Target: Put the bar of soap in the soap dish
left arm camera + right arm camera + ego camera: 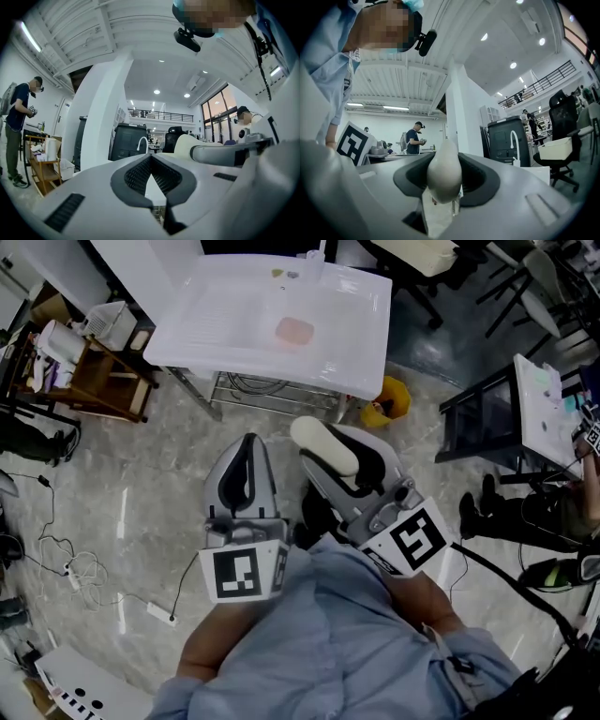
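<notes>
A cream bar of soap sits between the jaws of my right gripper, which is shut on it. In the right gripper view the soap stands on edge between the dark pads and pokes out past them. My left gripper hovers beside it on the left, shut with nothing in it; its pads meet at the tip. A pink soap dish lies in the basin of the white sink unit ahead, well beyond both grippers. Both grippers are over the floor, short of the sink's front edge.
A faucet rises at the back of the sink. A yellow object sits on the floor under its right corner. A wooden cart stands left, a black table right. Cables trail across the floor at left.
</notes>
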A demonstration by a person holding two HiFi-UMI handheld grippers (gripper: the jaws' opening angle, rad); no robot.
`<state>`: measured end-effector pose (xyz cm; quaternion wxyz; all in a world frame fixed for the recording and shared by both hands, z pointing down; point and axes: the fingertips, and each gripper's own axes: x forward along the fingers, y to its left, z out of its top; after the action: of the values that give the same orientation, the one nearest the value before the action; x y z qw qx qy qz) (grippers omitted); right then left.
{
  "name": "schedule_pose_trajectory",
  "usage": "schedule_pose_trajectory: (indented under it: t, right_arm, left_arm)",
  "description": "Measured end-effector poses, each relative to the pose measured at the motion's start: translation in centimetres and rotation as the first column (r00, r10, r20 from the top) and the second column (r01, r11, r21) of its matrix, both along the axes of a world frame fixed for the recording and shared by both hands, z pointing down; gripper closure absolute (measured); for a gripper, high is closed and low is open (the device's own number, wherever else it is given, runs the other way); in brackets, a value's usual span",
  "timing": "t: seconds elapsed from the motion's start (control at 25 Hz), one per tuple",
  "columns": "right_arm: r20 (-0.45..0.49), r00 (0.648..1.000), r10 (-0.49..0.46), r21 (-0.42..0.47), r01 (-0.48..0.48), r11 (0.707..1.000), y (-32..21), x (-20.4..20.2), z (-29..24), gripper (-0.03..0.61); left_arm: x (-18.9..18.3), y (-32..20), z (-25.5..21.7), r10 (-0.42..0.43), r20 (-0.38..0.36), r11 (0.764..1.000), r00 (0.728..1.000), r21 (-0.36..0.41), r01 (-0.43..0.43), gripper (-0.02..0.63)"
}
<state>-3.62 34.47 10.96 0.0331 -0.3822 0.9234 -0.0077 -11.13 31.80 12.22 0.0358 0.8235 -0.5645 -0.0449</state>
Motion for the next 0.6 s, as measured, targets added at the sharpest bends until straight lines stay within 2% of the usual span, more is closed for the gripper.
schedule_pose_trajectory:
  t: [0.24, 0.44, 0.6]
  right_arm:
    - [0.008, 1.000, 0.030, 0.020, -0.030, 0.999, -6.9, 3.0, -1.0, 0.428]
    - [0.034, 0.996, 0.080, -0.034, -0.079, 0.996, -12.3, 6.7, -0.3, 0.428]
    - [0.040, 0.994, 0.098, -0.040, -0.096, 0.995, -16.3, 9.3, 0.1, 0.428]
  left_arm:
    - [3.4, -7.0, -0.8, 0.038, 0.028, 0.999, 0.999, 0.009, -0.038, 0.609]
    - [6.8, -12.7, -0.5, 0.078, 0.057, 0.997, 0.995, -0.018, -0.077, 0.609]
    - [9.1, -16.8, -0.5, 0.088, 0.059, 0.996, 0.994, -0.023, -0.087, 0.609]
